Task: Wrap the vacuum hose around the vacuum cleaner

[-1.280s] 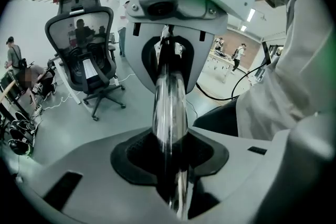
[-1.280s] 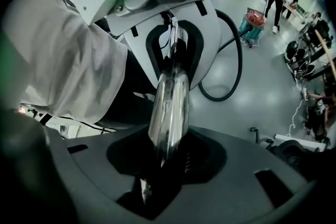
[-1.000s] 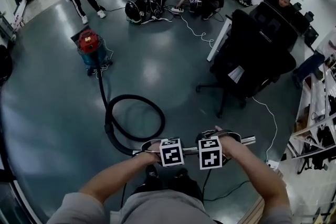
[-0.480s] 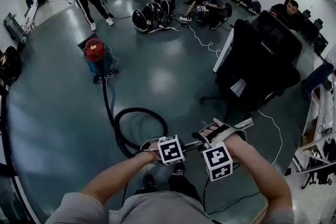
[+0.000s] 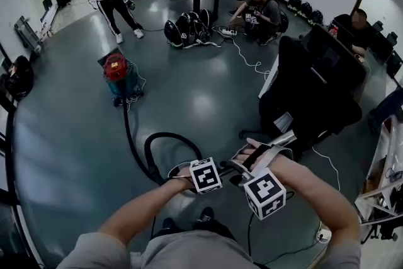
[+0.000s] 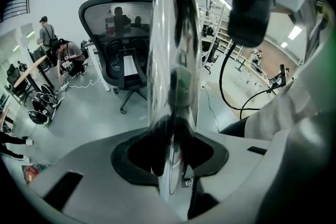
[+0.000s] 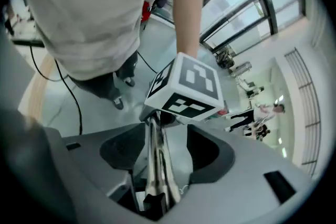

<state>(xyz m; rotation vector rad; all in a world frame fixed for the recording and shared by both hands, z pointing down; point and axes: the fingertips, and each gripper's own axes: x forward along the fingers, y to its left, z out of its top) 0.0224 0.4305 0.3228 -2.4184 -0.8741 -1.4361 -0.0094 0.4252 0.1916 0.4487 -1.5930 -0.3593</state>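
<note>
Wand [image 6: 173, 60] gripped in left tool [image 6: 170, 136], hose [image 5: 135, 142] looped beyond

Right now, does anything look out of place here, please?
The black hose trails from the vacuum cleaner across the floor and curls in a loose loop instead of being wrapped round it, its metal wand held in the left claw. Nothing looks spilled or damaged.
</note>
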